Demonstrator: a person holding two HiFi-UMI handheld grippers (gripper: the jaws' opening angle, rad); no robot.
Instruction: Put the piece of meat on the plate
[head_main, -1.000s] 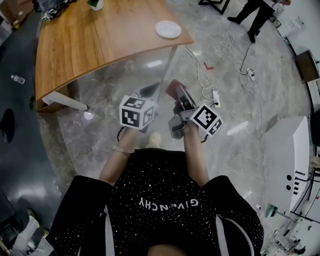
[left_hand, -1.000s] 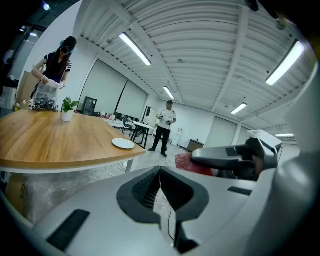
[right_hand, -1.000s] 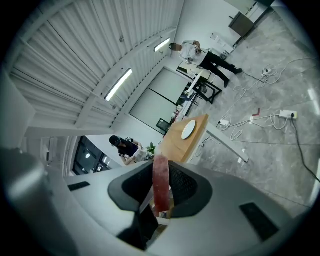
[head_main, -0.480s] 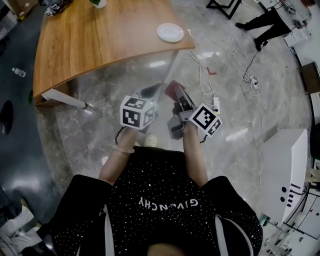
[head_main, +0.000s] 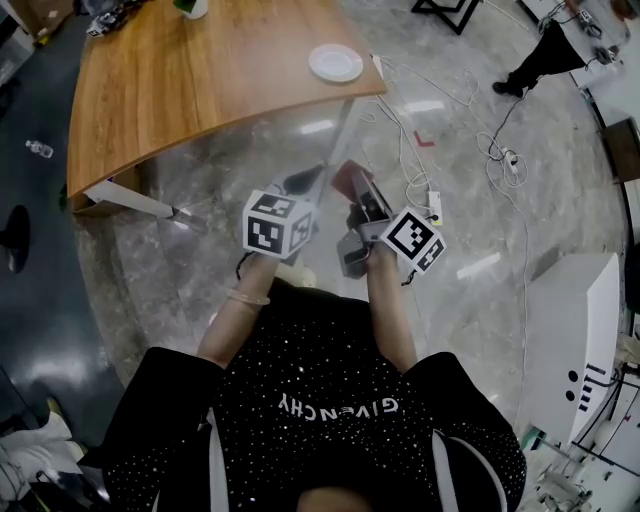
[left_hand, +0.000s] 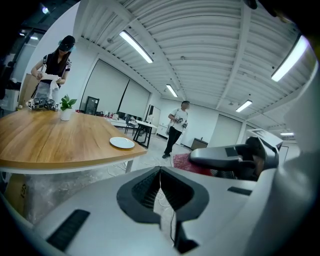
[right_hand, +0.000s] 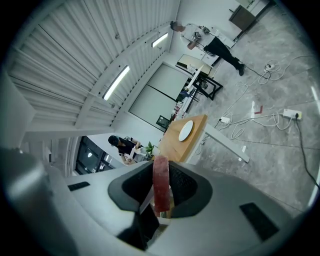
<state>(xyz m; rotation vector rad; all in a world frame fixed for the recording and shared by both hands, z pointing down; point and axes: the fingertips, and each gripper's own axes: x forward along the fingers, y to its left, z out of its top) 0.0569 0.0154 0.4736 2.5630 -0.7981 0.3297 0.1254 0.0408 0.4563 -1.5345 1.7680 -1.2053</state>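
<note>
Right tool pinching piece of meat edge-on, grip unchanged from a second ago; left tool pressed together, empty. Plate on tabletop, still well ahead: carry under way, placement pending.

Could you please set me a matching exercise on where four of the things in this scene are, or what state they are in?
Things:
1. piece of meat
2. plate
3. left gripper
4. potted plant

Place or state:
A. jaws together, nothing between them
B. lying empty on the wooden table, near its corner
C. clamped between the jaws of the right gripper
D. standing at the table's far end

Pairs: 1-C, 2-B, 3-A, 4-D
</note>
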